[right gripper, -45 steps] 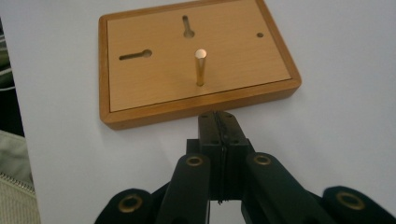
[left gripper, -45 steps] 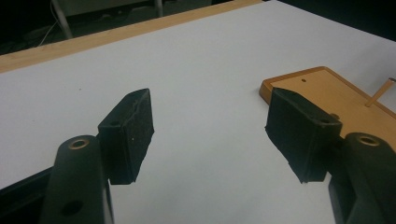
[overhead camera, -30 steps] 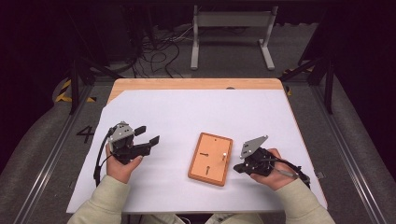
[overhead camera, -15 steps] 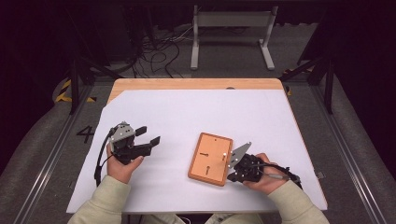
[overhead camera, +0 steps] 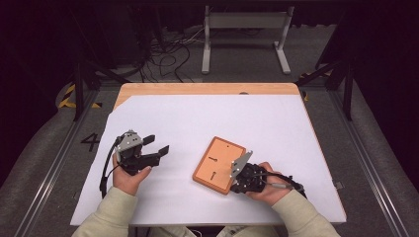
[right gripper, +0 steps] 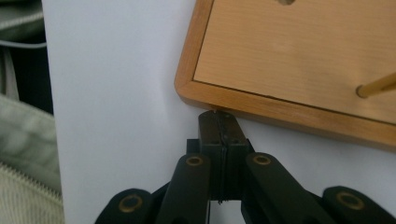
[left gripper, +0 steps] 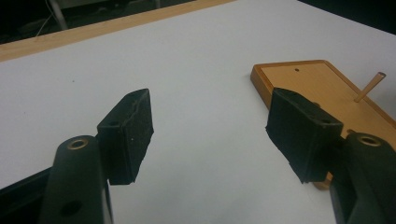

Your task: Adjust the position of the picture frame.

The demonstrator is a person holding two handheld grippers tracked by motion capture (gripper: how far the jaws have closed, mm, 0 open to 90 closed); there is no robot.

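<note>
Wooden board [overhead camera: 219, 164] lay flat on the white sheet [overhead camera: 207, 128], right of centre on the counter [overhead camera: 197, 89], turned at an angle, near the front edge. A thin peg [left gripper: 370, 87] stood up from it, leaning; the high view showed just dark marks on the board face, too small to read as pegs or holes. Right gripper view cut the board off at top and right, and showed one peg [right gripper: 376, 87] end at the frame edge plus a hole partly cropped at top.

Right tongs [right gripper: 218, 116] were pressed together, holding nothing, tips at the board's raised rim near a rounded corner; touching or just short of it, couldn't tell. In the high view the right tongs [overhead camera: 237, 182] sat at the board's near right edge, tips hidden under the grey plate and hand [overhead camera: 264, 185].

Left tongs [left gripper: 210, 130] were wide apart, empty, above bare sheet; one pad [left gripper: 299, 128] overlapped the board's near end. High view placed the left tongs [overhead camera: 155, 148] well apart from the board, at the left.

Cream sleeves came in from the bottom. Room beyond was dark: cables on the floor [overhead camera: 168, 44], a grey metal stand [overhead camera: 244, 34], yellow-black tape [overhead camera: 66, 96].
</note>
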